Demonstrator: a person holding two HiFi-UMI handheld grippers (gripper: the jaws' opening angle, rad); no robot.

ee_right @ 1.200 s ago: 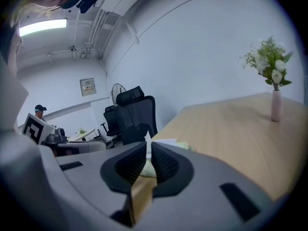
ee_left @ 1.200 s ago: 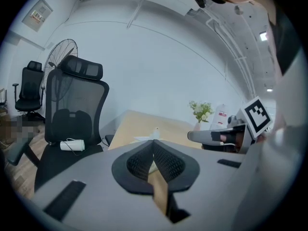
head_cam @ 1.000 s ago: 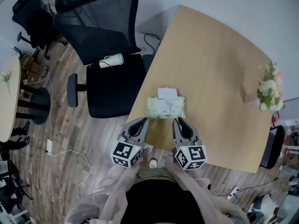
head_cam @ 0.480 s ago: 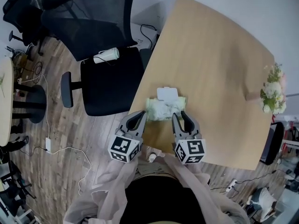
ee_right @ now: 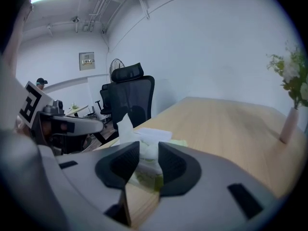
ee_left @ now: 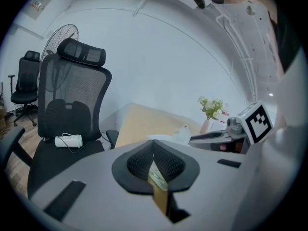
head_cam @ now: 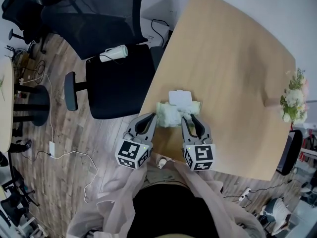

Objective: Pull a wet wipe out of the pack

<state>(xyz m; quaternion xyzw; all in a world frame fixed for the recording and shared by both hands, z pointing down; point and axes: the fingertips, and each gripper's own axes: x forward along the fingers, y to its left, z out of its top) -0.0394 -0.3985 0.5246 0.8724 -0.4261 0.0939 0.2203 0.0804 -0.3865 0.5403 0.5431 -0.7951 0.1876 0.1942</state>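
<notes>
Our right gripper stands wide open; its jaws have just been opening, and the pads press on nothing. Between them we see the pack, which lies by the near edge of the table. Our left gripper is almost closed at the pack's left end; whether it pinches it we cannot tell. We judge the right jaws should shift to the raised wipe, close low on it, and pull up slowly while the left steadies the pack

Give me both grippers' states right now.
Left gripper: closed, nothing gripped.
Right gripper: open, jaws have just been opening; wet wipe pack shows between them, not pressed.
</notes>
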